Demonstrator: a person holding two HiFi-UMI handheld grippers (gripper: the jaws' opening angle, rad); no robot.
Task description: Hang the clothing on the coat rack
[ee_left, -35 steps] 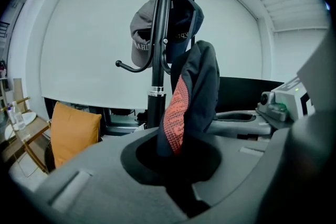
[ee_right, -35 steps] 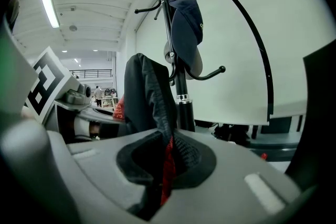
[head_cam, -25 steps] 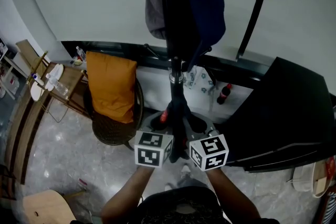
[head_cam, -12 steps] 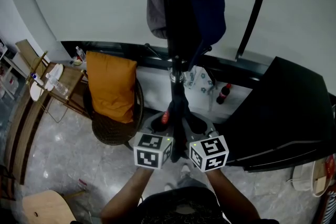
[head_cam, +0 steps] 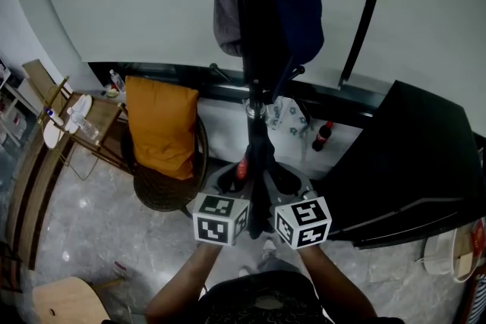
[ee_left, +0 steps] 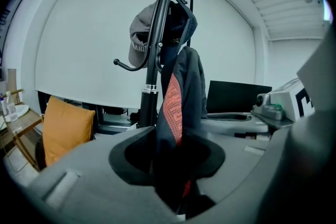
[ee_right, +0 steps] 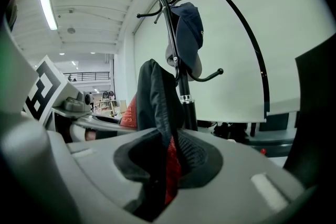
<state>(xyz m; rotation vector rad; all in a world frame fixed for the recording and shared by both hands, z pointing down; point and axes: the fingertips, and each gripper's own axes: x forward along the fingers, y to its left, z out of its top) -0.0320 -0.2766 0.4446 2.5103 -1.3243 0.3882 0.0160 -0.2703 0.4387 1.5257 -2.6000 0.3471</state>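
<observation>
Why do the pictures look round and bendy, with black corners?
Left gripper view: the wide lens curves the wall and blackens the corners, and the near jacket is dim. Right gripper view: same bulge, plus a glaring ceiling light. Head view: milder bending.

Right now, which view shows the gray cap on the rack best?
Left gripper view: the gray cap hangs side-on, brim and front print in sight. Head view shows only its crown from above, half behind the rack pole. Right gripper view shows a sliver behind the navy cap.
</observation>
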